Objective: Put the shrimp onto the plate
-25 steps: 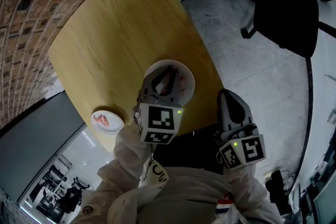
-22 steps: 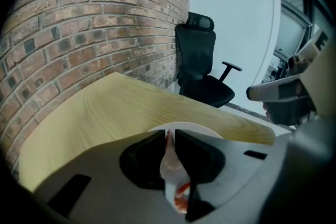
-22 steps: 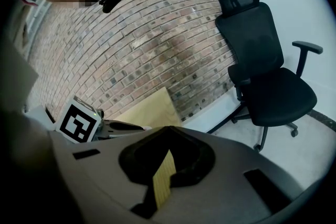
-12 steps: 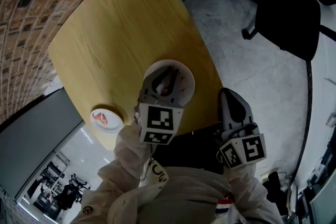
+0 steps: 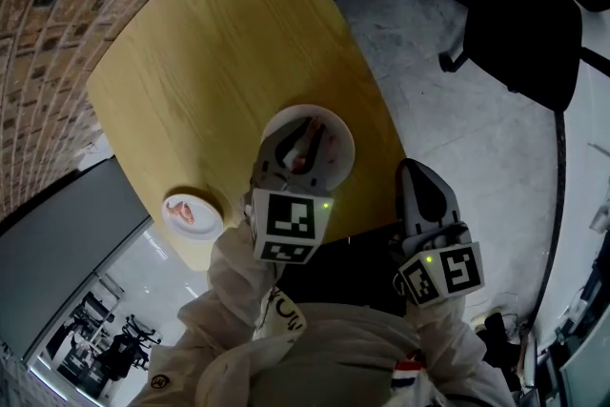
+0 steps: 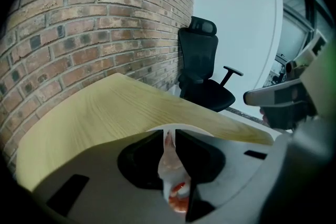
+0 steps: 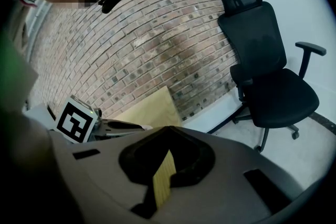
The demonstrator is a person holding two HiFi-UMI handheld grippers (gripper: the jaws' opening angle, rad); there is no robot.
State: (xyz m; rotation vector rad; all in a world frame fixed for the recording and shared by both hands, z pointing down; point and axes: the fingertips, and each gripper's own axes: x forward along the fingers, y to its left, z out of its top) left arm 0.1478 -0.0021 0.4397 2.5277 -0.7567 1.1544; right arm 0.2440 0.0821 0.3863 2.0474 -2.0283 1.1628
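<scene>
My left gripper (image 5: pixel 307 136) hangs over the white plate (image 5: pixel 335 136) near the table's front edge and is shut on a pink-and-white shrimp (image 6: pixel 172 168). In the left gripper view the shrimp's body is pinched between the two jaws, with its orange end (image 6: pixel 179 201) toward the camera. The plate's rim (image 6: pixel 195 129) shows just beyond the jaw tips. A second shrimp (image 5: pixel 186 213) lies in a small white dish (image 5: pixel 204 226) at the table's left corner. My right gripper (image 5: pixel 414 171) is held off the table's edge, over the floor, shut and holding nothing.
The round-cornered wooden table (image 5: pixel 210 52) stands against a brick wall (image 5: pixel 48 5). A black office chair (image 5: pixel 519 24) stands on the grey floor to the right. The person's white sleeves (image 5: pixel 238 291) fill the bottom of the head view.
</scene>
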